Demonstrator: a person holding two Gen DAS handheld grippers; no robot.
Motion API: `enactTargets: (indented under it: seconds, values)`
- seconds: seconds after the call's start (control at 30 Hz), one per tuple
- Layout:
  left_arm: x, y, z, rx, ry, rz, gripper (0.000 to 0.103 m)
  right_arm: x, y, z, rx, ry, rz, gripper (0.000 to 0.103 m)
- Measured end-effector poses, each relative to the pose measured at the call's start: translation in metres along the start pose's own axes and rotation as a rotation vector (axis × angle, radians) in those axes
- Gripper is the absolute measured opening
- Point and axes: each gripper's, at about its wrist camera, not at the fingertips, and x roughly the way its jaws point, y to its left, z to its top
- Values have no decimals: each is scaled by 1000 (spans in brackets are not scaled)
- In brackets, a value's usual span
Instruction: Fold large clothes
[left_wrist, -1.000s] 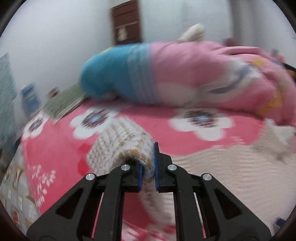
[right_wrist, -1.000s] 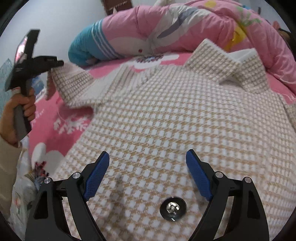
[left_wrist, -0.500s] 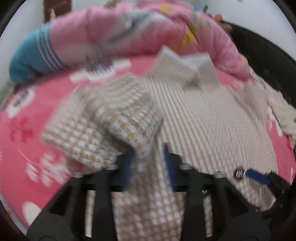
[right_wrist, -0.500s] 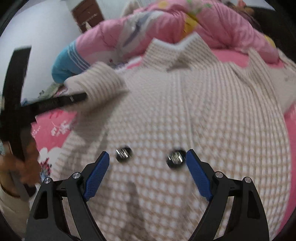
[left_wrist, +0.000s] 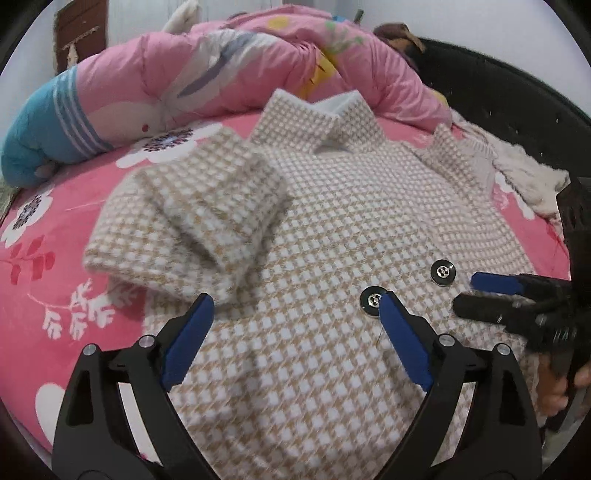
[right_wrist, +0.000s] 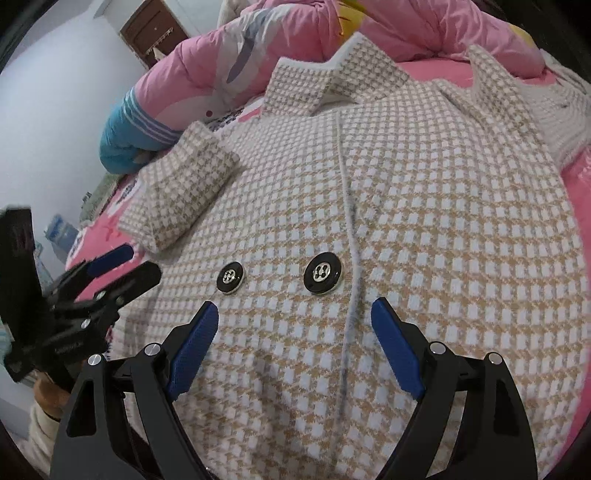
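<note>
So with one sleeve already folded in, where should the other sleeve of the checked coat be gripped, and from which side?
Probably at its ribbed cuff, the end lying loose on the pink bedsheet beyond the coat body. Come from the coat's outer edge on that side with the right gripper, which is open and empty, so the thin cuff edge slips between the jaws and can be carried across.

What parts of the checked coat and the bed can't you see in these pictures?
- Coat hem: cut off by the bottom edge and hidden behind the right gripper, right wrist view.
- Folded sleeve: blurred in the left wrist view, so its cuff edge is unclear.
- Other sleeve: runs off the right edge, right wrist view.
- Bedsheet under the coat: covered.
</note>
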Motion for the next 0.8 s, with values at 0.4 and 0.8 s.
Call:
enactTargets:
  seconds: [0.4, 0.8]
  values:
    - [10, 82, -6, -245, -15, 167, 87, -29, 67, 49, -89, -7, 147, 83]
    - [39, 131, -31, -451, 30, 193, 87, 98, 182, 109, -291, 95, 128, 83]
